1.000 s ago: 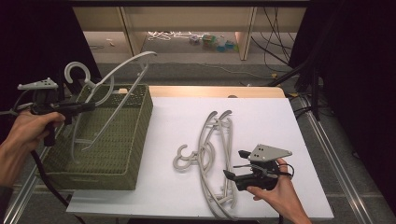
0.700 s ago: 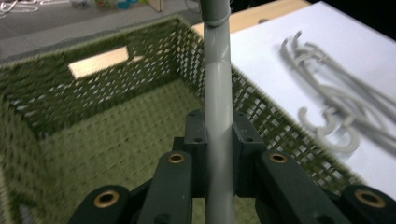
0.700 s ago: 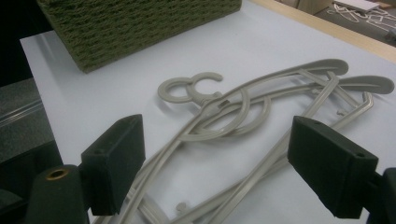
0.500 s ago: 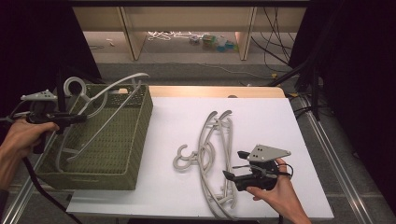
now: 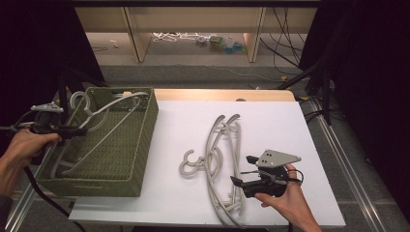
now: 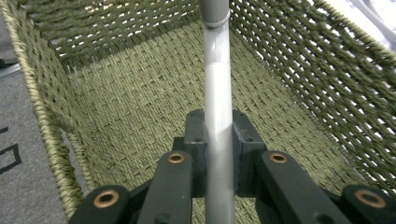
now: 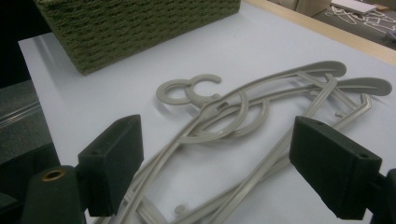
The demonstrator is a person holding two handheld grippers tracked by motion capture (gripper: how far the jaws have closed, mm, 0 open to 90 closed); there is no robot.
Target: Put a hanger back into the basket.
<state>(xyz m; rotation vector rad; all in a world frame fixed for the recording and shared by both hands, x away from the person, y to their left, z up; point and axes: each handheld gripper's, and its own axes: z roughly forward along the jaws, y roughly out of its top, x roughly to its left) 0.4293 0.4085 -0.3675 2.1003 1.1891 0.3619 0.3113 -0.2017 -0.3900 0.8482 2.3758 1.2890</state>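
The left gripper (image 6: 218, 140) has its fingers closed on a grey plastic hanger (image 5: 99, 113) inside the green woven basket (image 5: 142, 140) at nine o'clock; likely next, release; the right gripper (image 7: 233, 163), fingers wide and empty, hovers over tangled grey hangers (image 7: 261, 121) on the white surface (image 5: 183, 203).

— What carries everything here?
— A white table (image 5: 183, 121) with a wooden strip along its far edge.
— And what lies on it?
— A green woven basket (image 5: 140, 145) sits at the left end, reaching past the table's left edge. A pile of pale grey plastic hangers (image 5: 220, 159) lies flat right of centre, well apart from the basket, hooks pointing left.
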